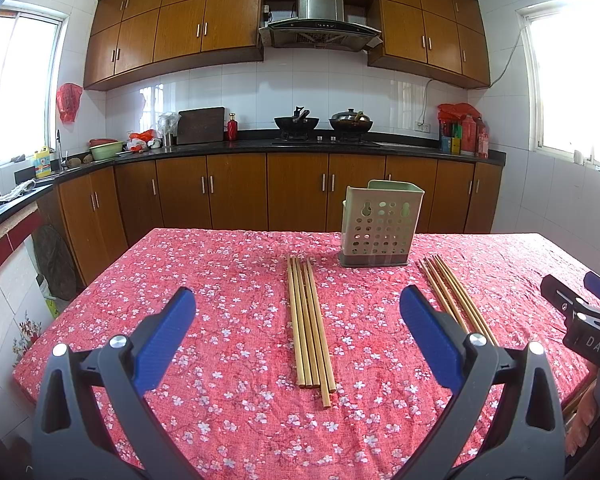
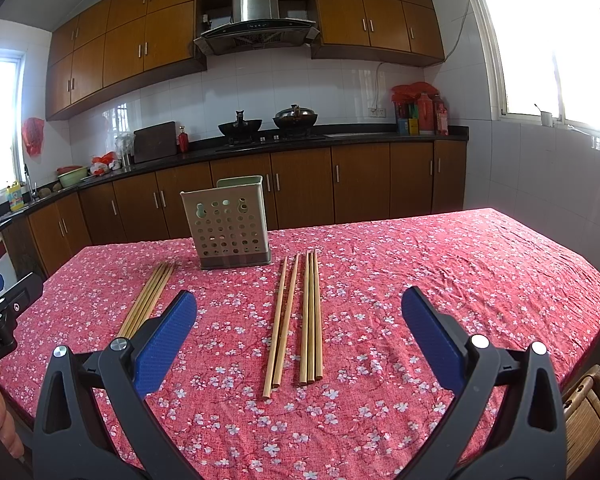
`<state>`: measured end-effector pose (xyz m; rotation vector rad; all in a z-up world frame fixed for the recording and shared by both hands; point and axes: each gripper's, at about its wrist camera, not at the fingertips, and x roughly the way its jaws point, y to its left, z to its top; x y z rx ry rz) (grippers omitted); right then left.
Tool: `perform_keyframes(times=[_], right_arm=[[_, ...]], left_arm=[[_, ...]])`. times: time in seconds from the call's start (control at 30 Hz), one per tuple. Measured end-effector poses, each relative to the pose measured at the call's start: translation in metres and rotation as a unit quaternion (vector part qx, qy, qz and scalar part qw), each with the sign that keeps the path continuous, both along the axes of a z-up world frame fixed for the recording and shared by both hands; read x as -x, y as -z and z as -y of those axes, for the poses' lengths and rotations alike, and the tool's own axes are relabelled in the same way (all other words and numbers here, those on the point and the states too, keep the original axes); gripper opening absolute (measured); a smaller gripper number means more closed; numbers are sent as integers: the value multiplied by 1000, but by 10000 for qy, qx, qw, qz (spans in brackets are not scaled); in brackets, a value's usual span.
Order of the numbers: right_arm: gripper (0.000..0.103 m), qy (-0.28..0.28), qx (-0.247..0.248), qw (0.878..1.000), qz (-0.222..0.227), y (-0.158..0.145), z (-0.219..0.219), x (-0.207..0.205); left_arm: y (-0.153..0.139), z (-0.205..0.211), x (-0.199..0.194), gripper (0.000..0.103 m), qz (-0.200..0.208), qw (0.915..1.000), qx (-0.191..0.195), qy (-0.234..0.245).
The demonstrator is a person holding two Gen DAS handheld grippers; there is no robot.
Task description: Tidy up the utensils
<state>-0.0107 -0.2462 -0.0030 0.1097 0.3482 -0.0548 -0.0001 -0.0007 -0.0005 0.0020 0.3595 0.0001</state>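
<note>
Chopsticks (image 1: 310,322) in left wrist view: one bundle lying flat at frame centre on the red floral tablecloth (image 1: 220,360), ends pointing toward and away from camera, sticks side by side and touching, one poking out nearer than the rest. Second bundle (image 1: 454,298) right of centre, angled, near end hidden behind the right blue finger. Perforated pale-green holder (image 1: 381,224) upright beyond both bundles, just right of centre, nothing seen sticking out of it. Left gripper (image 1: 298,320) spread wide, nothing between the blue pads, held above the cloth with the centre bundle framed between them. Right gripper (image 1: 580,312) cut off at right edge; opening not readable from here. Right wrist view: right gripper (image 2: 299,320) likewise wide apart and empty, above a looser bundle (image 2: 296,320) at frame centre, split into a pair and a trio with a gap between. Other bundle (image 2: 148,300) left of centre, near end covered by the left blue finger. Holder (image 2: 230,222) upright above centre-left, interior not visible from this low angle, so compartments and contents unknown. Left gripper body only clipped at left edge. Judged stage: start of task, no stick lifted, all still on cloth. Next move likely calls for lowering over one bundle, closing across the shafts, tipping upright, dropping into holder. Flat thin sticks on cloth may be awkward to pinch; stick count per bundle uncertain where they overlap.
</note>
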Motion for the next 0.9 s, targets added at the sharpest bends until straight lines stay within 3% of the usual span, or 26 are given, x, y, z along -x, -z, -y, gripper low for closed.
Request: perform_keyframes(times=[0.9], right_arm=[[101, 1, -5, 10000, -2, 0, 1, 0]], left_arm=[[1, 2, 1, 99, -5, 10000, 4, 0]])
